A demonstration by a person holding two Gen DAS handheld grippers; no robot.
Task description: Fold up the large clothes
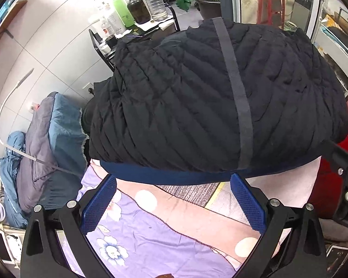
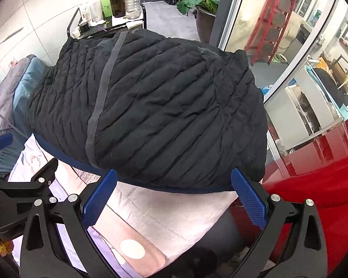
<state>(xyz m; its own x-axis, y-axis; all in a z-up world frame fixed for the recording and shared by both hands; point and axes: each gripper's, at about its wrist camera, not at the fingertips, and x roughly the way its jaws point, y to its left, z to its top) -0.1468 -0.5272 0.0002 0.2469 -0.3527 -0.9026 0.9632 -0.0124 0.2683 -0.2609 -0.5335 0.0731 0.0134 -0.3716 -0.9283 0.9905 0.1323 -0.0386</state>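
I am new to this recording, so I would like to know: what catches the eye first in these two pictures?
A big black quilted jacket fills the middle of both views, lying on a floral purple cloth, with a grey strip running down it. Both the left gripper and the right gripper are open at its navy hem. A red surface lies at right.

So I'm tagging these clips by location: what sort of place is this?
Probably a shop or workroom rather than a home. A trolley of large liquid bottles stands behind the black quilted jacket, glass storefront doors open onto a red ladder, and a potted plant sits by them.
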